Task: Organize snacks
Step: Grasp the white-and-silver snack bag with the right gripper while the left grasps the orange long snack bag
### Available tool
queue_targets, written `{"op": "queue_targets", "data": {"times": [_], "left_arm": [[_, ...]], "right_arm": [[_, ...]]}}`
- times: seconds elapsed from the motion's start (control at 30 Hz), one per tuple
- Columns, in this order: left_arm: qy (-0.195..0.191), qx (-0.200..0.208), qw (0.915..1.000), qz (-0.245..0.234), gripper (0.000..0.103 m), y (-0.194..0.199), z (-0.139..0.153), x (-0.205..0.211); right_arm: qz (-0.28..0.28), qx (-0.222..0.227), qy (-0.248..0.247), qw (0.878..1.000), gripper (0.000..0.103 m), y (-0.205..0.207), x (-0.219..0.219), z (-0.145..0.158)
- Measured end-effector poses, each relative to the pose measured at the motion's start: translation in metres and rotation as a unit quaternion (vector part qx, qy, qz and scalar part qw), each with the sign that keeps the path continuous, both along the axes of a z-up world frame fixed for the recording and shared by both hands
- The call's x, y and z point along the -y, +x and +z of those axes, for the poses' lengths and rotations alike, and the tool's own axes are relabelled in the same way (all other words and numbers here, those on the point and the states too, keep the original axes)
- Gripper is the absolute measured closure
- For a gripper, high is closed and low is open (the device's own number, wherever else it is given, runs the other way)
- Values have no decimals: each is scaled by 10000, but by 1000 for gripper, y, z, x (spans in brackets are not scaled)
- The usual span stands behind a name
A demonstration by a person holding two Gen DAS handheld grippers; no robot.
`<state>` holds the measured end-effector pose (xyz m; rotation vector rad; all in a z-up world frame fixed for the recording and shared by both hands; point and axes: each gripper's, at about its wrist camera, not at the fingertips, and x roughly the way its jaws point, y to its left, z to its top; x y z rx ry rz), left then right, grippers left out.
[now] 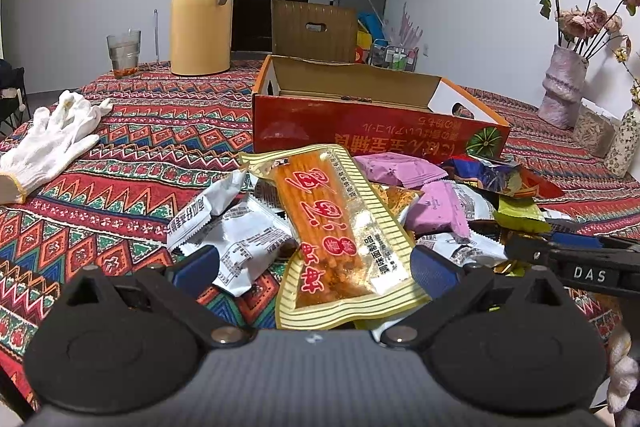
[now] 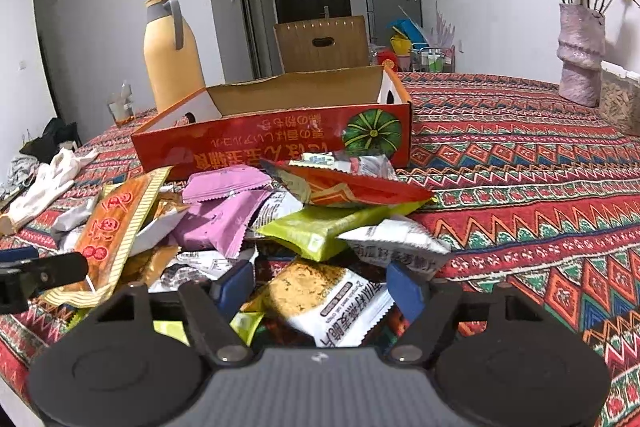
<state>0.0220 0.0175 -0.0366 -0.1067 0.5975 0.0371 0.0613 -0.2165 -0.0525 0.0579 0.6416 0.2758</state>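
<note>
A pile of snack packets lies on the patterned tablecloth in front of an open red cardboard box [image 1: 360, 123] [image 2: 280, 143]. My left gripper [image 1: 314, 263] is open, its blue pads on either side of a long orange and yellow striped packet [image 1: 332, 227], also in the right wrist view [image 2: 116, 227]. My right gripper [image 2: 320, 287] is open around a white and brown biscuit packet [image 2: 332, 299]. Purple packets [image 2: 224, 203], a green packet [image 2: 320, 227] and a red packet [image 2: 344, 187] lie beyond it. The right gripper's finger shows in the left wrist view [image 1: 580, 267].
A yellow thermos jug [image 1: 202, 11] and a glass [image 1: 123, 53] stand at the back left. White gloves [image 1: 52, 143] lie on the left. A vase of dried flowers [image 1: 564, 87] and a jar [image 2: 620, 103] stand on the right. A brown carton [image 1: 314, 27] stands behind the box.
</note>
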Motion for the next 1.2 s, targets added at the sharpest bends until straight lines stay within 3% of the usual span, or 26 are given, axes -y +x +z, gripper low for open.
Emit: {"op": "queue_targets", "data": {"times": [0.23,0.33,0.43,0.67,1.2], "left_arm": [[-16,-34,10000,8,0,5,-2,0],[-31,-62,10000,16,0,6,-4,0],[-36,-71,10000,15,0,5,-5,0],[-7,-81,10000,51,0,3,-3,1],[95,-207,9995,213,0,16,6,12]], "right_arm": [[27,-192,-16,9998,32,6,2,-12],[51,-82,-73,9999,34,1,2,-16],[49,-11,-85,10000,46,-2,3,-17],[49,214,-91,9997,47,-13,4,-14],[-212,907,128,9956,48,-48,28,23]]}}
